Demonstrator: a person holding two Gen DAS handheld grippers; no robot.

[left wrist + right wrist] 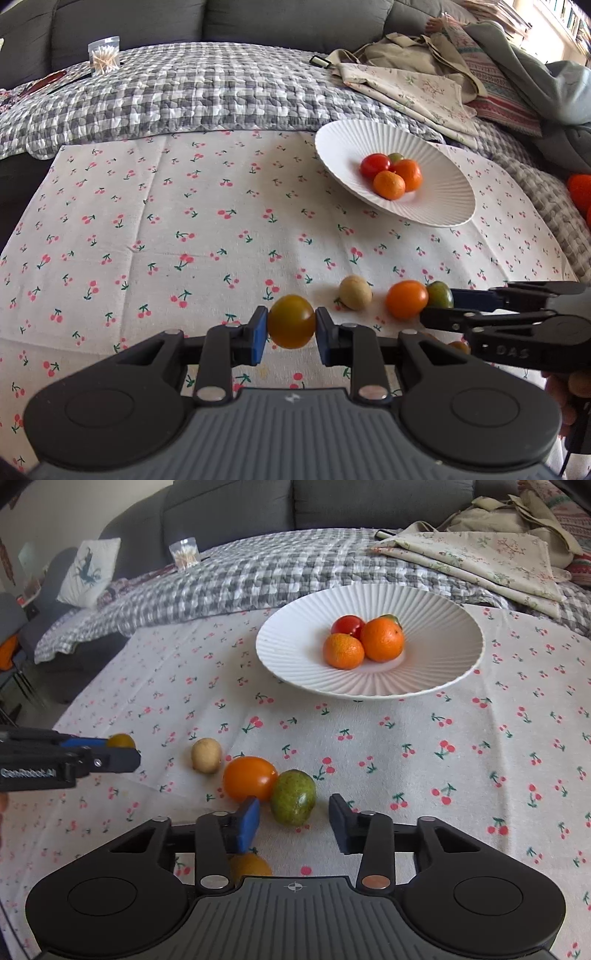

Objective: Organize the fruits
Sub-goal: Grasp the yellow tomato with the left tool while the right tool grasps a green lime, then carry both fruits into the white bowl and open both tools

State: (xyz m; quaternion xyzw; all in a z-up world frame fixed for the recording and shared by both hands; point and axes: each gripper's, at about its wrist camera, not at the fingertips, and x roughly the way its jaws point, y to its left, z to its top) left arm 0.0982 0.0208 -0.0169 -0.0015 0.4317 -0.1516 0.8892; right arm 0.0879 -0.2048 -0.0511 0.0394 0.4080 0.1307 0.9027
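Observation:
My left gripper point(291, 325) is shut on a yellow-brown tomato point(291, 321), held just above the cherry-print cloth; it also shows in the right wrist view point(122, 741). My right gripper point(294, 821) is open, its jaws on either side of a green fruit point(293, 802) on the cloth. An orange tomato point(249, 778) touches the green fruit, and a pale tan fruit point(206, 755) lies beyond it. A white ribbed plate point(436, 635) farther back holds two oranges point(382, 639), a red tomato point(347, 624) and a green fruit.
Another yellow-orange fruit point(250, 866) lies under my right gripper's left finger. A grey checked quilt point(258, 572) and folded cloths point(480, 557) lie behind the plate. A clear box of toothpicks point(104, 55) stands on the quilt. A grey sofa is at the back.

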